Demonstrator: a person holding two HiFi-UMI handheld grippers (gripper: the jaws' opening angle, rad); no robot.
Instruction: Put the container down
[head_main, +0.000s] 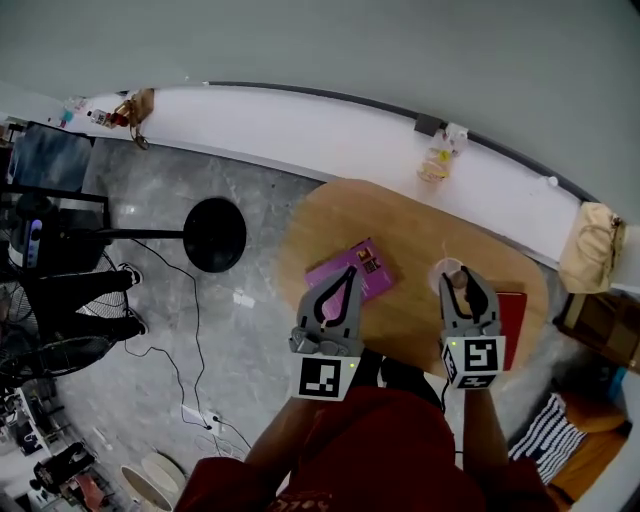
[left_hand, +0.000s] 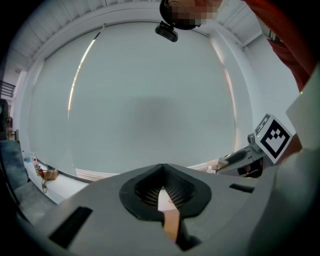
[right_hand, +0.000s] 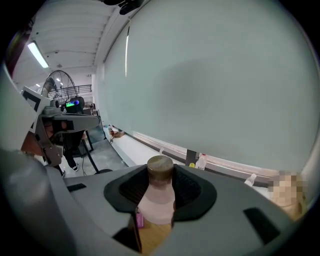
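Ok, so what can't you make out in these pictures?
- Bottle base: right gripper view, hidden by the right gripper's body; contact with the table unclear.
- Red item: head view, partly behind that gripper; unidentifiable.
- Purple packet print: head view, too small; left gripper covers one edge.

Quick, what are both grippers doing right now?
Left hand-held gripper: closed, nothing in it.
Right hand-held gripper: closed on the container.
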